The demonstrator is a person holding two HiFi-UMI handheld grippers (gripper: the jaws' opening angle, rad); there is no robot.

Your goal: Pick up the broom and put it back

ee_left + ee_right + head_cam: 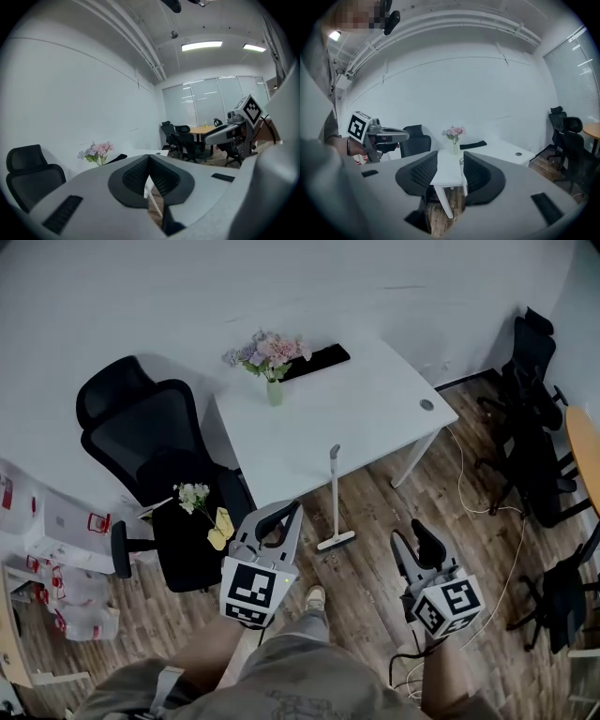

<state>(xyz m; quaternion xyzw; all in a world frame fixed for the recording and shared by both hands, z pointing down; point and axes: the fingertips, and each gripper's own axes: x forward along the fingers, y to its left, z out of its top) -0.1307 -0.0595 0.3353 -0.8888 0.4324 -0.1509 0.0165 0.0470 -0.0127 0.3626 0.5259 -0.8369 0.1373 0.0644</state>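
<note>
broom against the desk, both grippers short of it
the broom (335, 498) stands upright against the white desk (375, 409), head on the floor, ahead of and between the left gripper (292, 512), jaws together and empty, and the right gripper (408, 532), jaws apart and empty. a vase (275, 392) on the desk holds flowers (272, 351).

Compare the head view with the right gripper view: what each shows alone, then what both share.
Head view only: the small white-and-yellow flower bunch on the seat of the black office chair. Right gripper view only: the white ceiling pipes and slatted window blinds. Both: the white rectangular table, the pink flowers in a pale vase, that chair, the left gripper.
</note>
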